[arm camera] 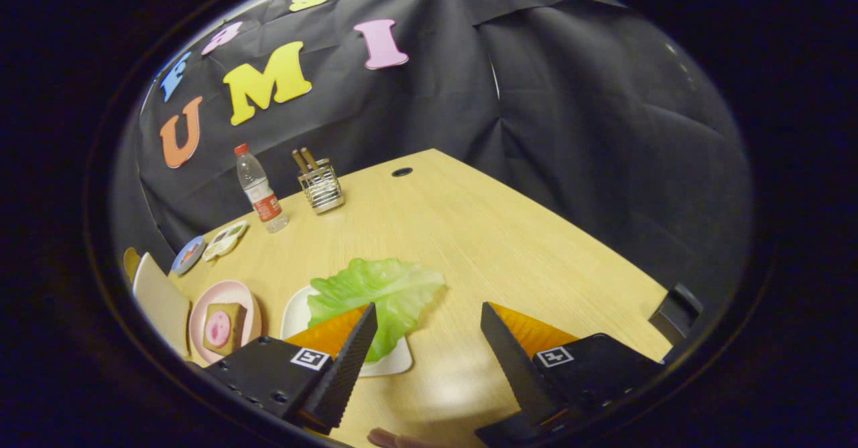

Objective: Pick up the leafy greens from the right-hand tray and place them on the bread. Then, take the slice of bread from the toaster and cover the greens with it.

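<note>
At about nine o'clock from the tongs [429,341], a pink plate [201,304] carries the bread [224,327], a square slice with a pink round topping on it. Just right of that plate, at roughly eleven o'clock from the fingers, sits a white tray [295,314] holding the greens [379,294], one broad lettuce-like leaf whose far edge hangs over the tray rim onto the counter [482,240]. The left finger overlaps the leaf's near edge in this view; whether it touches, I cannot tell.

The leaf looks very light, thin and floppy, likely to droop or fold once lifted, and smooth enough to slip from a shallow pinch. My judgement is to take it near the thicker central rib at the near edge, not at the frilly margin, which could tear or slide out.

The tongs stand wide apart, released, with bare counter between the fingers and nothing held. They sit to the right of the leaf, so a shift toward ten o'clock seems needed before closing.

Farther back, around eleven o'clock, stand a bottle [260,190] and a wire holder [320,185].
</note>
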### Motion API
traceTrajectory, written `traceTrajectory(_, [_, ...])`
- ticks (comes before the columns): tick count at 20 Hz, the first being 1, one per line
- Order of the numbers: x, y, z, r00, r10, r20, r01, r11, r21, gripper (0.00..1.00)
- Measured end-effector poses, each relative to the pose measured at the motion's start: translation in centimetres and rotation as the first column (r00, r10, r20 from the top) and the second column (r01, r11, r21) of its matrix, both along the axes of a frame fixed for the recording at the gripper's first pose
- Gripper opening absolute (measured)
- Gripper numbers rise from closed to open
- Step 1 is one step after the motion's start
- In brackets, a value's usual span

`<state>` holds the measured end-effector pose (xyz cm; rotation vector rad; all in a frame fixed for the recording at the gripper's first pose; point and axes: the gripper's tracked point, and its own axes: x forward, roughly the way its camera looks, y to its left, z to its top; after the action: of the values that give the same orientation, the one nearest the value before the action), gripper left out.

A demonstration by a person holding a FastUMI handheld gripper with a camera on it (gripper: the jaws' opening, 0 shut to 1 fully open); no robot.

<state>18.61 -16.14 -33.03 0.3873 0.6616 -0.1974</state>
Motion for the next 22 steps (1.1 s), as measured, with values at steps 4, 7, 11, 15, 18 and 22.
traceTrajectory(4, [1.9,1.3,-1.0,0.999,0.003,-0.035,-0.001,0.998,0.063,0.94])
traceTrajectory(7, [2.6,2.3,-1.4,0.999,-0.003,-0.055,0.012,0.985,0.171,0.90])
traceTrajectory(11, [4.0,2.1,-1.1,0.997,-0.041,-0.064,0.054,0.973,0.226,0.77])
traceTrajectory(15, [4.5,2.0,-1.4,0.994,-0.056,-0.095,0.077,0.971,0.226,0.43])
traceTrajectory(18, [4.6,2.1,-0.2,0.996,-0.062,-0.067,0.072,0.986,0.149,0.29])
traceTrajectory(22, [4.9,1.7,1.4,0.998,-0.051,-0.040,0.052,0.998,0.026,0.12])
